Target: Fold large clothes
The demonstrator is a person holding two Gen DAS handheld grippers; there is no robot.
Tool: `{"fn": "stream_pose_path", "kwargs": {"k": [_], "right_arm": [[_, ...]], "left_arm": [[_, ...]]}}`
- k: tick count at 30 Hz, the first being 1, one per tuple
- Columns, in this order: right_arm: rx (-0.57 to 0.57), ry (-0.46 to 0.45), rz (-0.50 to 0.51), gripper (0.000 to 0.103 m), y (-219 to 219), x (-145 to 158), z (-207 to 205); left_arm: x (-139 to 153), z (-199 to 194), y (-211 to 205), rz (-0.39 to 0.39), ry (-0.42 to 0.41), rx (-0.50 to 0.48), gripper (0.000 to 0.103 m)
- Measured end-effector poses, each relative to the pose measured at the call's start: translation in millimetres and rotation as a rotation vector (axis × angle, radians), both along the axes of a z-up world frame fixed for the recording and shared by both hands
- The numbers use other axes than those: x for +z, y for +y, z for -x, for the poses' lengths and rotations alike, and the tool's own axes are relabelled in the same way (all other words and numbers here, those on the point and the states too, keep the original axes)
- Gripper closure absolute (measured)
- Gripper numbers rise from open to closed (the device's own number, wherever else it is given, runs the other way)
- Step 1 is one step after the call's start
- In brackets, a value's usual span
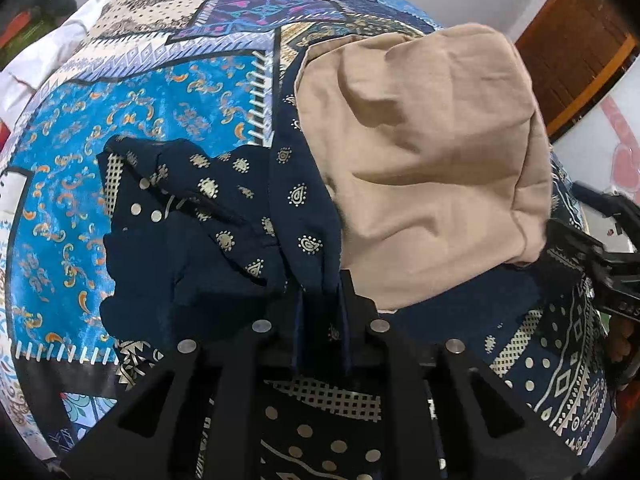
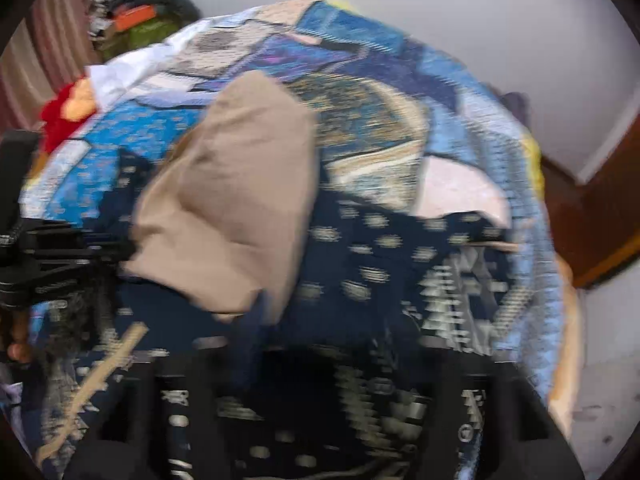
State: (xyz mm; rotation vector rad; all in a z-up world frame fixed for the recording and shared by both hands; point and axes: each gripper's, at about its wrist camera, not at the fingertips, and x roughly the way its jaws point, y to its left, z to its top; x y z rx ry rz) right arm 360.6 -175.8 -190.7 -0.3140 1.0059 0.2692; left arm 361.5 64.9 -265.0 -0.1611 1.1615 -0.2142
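A: What is the left claw (image 1: 320, 300) doing?
B: It pinches a fold of the dark blue dress (image 1: 224, 216), which lies on the bright bedspread (image 1: 132, 112), tan cloth (image 1: 424, 152) beside it.
A: And the right claw (image 1: 600, 264)?
B: Too blurry, I cannot tell.

We've got a bed covered in a busy blue patchwork bedspread (image 1: 132, 92), plain white walls (image 2: 460, 28) behind it, a brown wooden door (image 1: 580, 40) off to the right and a pinkish striped curtain (image 2: 52, 32) on the left.
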Motion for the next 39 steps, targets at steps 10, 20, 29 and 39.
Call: {"fn": "stream_pose_path", "kwargs": {"k": [10, 20, 29, 39], "right_arm": [[-0.05, 0.058, -0.197, 0.017, -63.6, 30.2, -5.5], [-0.04, 0.11, -0.428, 0.017, -34.4, 53.9, -71.7], [-0.008, 0.186, -0.413, 0.023, 20.2, 8.8, -135.4], [0.081, 0.226, -0.363, 0.089, 45.6, -28.3, -133.5]], "left_arm": [[35.6, 5.7, 10.1, -0.017, -0.029, -0.009, 0.068], [79.0, -52.3, 27.1, -0.05, -0.153, 0.032, 0.04], [19.8, -125.8, 24.0, 0.014, -0.031, 0.063, 0.04], [15.7, -130.4, -7.8, 0.033, -0.062, -0.019, 0.098]]}}
